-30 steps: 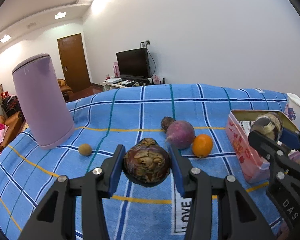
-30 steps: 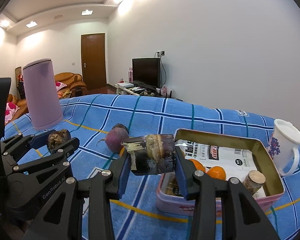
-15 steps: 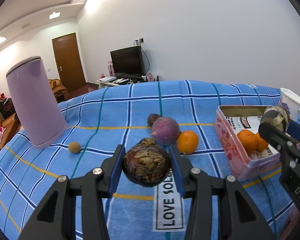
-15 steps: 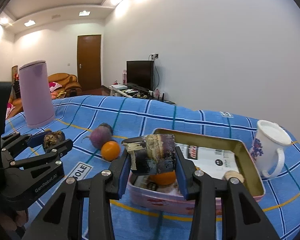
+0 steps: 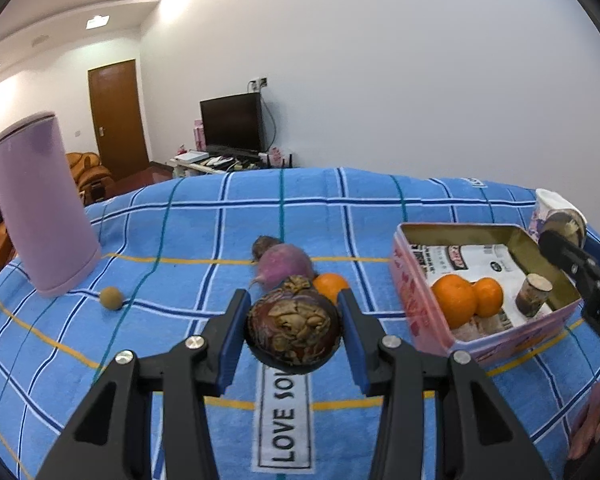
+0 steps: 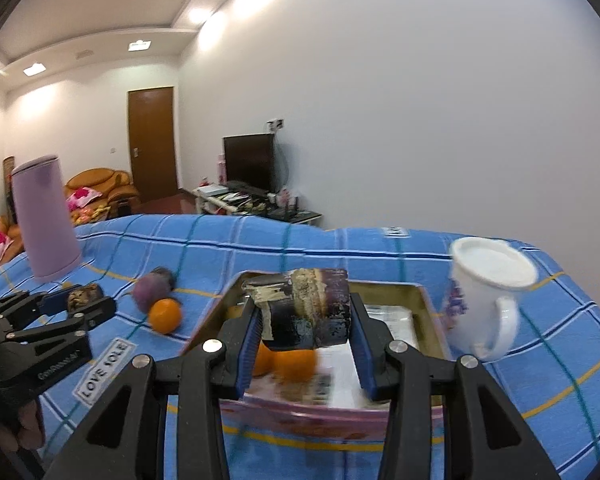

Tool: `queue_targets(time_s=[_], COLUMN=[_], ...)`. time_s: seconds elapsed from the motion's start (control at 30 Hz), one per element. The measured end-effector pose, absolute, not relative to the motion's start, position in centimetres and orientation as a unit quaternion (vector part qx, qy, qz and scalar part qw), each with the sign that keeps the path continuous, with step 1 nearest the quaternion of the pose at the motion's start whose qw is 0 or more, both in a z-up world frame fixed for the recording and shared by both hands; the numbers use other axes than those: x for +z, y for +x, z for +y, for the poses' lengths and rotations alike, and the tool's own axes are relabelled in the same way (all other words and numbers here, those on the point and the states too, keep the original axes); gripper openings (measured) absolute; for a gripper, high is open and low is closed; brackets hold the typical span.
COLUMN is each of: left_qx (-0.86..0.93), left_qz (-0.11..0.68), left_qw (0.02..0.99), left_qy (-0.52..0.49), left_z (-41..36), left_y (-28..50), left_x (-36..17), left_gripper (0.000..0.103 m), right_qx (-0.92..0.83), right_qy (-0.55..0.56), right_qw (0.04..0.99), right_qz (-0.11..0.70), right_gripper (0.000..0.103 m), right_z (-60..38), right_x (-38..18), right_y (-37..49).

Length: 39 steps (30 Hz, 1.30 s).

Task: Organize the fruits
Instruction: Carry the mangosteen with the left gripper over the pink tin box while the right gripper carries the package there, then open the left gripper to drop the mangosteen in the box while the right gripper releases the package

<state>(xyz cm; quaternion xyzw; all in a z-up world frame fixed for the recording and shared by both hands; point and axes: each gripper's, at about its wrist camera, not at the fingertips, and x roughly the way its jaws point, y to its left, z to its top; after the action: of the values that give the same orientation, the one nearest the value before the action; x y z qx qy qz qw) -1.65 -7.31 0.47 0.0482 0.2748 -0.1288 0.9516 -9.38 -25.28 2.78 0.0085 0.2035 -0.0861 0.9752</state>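
My left gripper (image 5: 295, 336) is shut on a dark brown, rough, round fruit (image 5: 294, 326), held above the blue checked cloth (image 5: 204, 232). A pink tin (image 5: 418, 320) stands to its right with two oranges (image 5: 454, 304) and a short cane stub (image 5: 534, 300) inside. My right gripper (image 6: 306, 322) is shut on a dark piece of sugarcane (image 6: 306, 308), held over the near end of the tin (image 6: 428, 308), above the oranges (image 6: 296, 362). A purple root (image 5: 286, 266), an orange (image 5: 330, 285) and a small brown fruit (image 5: 111, 298) lie on the cloth.
A tall lilac container (image 5: 40, 208) stands at the cloth's far left. A white flowered mug (image 6: 484, 296) stands just right of the tin. The left gripper (image 6: 56, 304) shows at the left in the right wrist view. A television and a door lie beyond the table.
Both grippers have moved right with their loads. The right one has gone from the tin's left side to above its near end; the tin has drawn closer to the left one.
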Motion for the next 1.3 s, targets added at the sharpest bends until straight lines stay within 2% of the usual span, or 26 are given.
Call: queue_targets(time_s=[0.4, 0.77, 1.3], left_qx=[-0.193, -0.223, -0.214], left_qz=[0.263, 0.281, 0.323], left_qw=[0.944, 0.931, 0.917], left_qy=[0.059, 0.067, 0.092], left_z=[-13.8, -21.2, -23.6], left_y=[-1.4, 1.8, 4.1], left_x=[1.2, 1.1, -0.8], left_gripper=[0.047, 0.047, 0.046], right_qx=[-0.163, -0.146, -0.102], right_qy=[0.053, 0.041, 0.064], right_qw=[0.964, 0.95, 0.937], right_qz=[0.203, 0.274, 0.327], right_gripper=[0.043, 0.043, 0.043], right_z=[-32.2, -33.4, -34.5], right_x=[3.3, 1.9, -0.7], right_y=[-10.4, -4.1, -1.4])
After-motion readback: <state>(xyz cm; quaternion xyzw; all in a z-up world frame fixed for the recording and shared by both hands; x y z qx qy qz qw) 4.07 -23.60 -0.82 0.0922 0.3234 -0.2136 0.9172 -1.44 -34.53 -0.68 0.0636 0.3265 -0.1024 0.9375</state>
